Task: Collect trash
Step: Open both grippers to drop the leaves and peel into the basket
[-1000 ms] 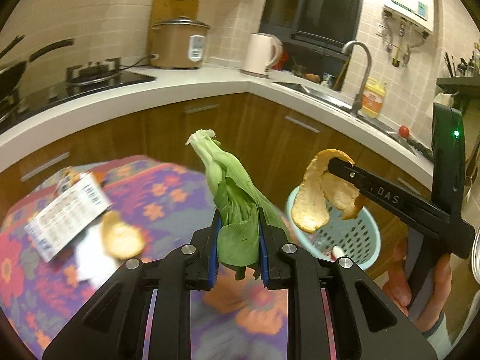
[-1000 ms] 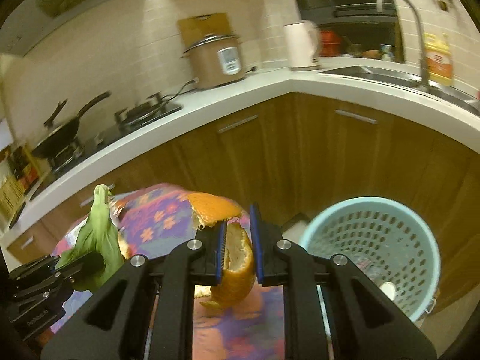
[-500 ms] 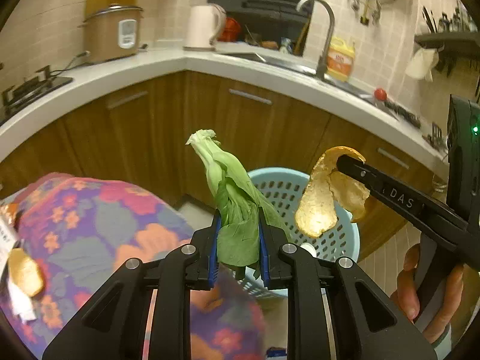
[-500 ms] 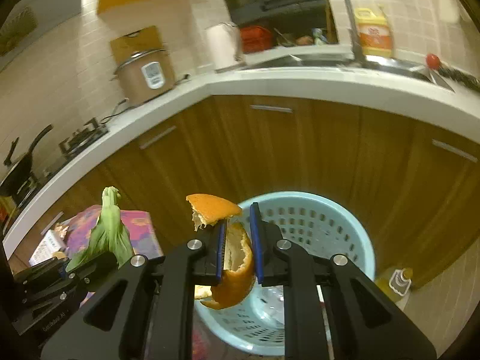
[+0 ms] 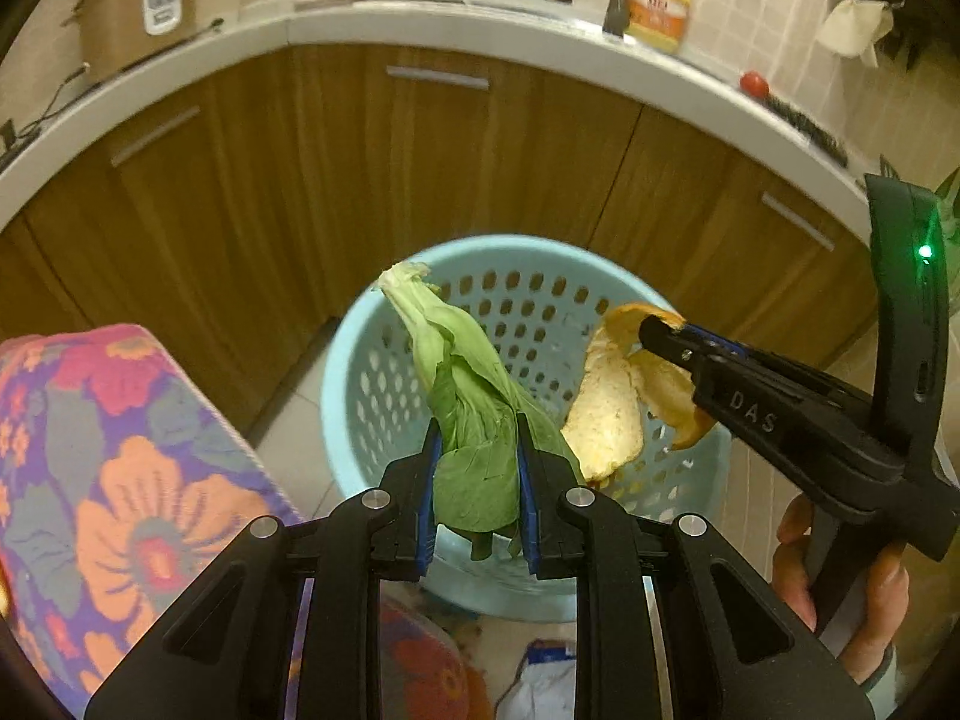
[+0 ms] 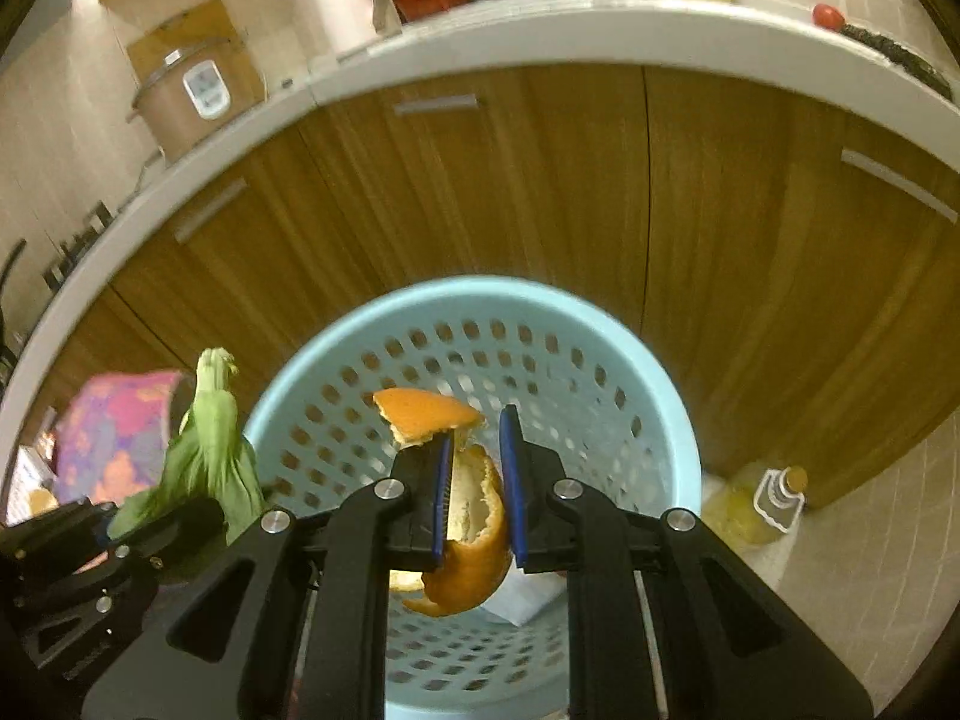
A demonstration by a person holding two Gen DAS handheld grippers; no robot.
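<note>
Left wrist view: left gripper point(image 5: 474, 480) clamps a green leafy vegetable point(image 5: 465, 414), stalk end toward 12 o'clock, above the blue perforated basket point(image 5: 354, 372). At 3 o'clock, right gripper point(image 5: 660, 333) pinches an orange peel point(image 5: 606, 414) over the rim.

Right wrist view: right gripper point(image 6: 477, 480) grips orange peel point(image 6: 474, 534) w/ basket point(image 6: 654, 396) directly below; vegetable point(image 6: 210, 450) at 9 o'clock; oil bottle point(image 6: 762, 504) on floor at 3 o'clock.

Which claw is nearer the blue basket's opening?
Right. The right claw holds the orange peel above the blue basket opening; the left claw, gripping the greens, sits nearer its table-side rim.
</note>
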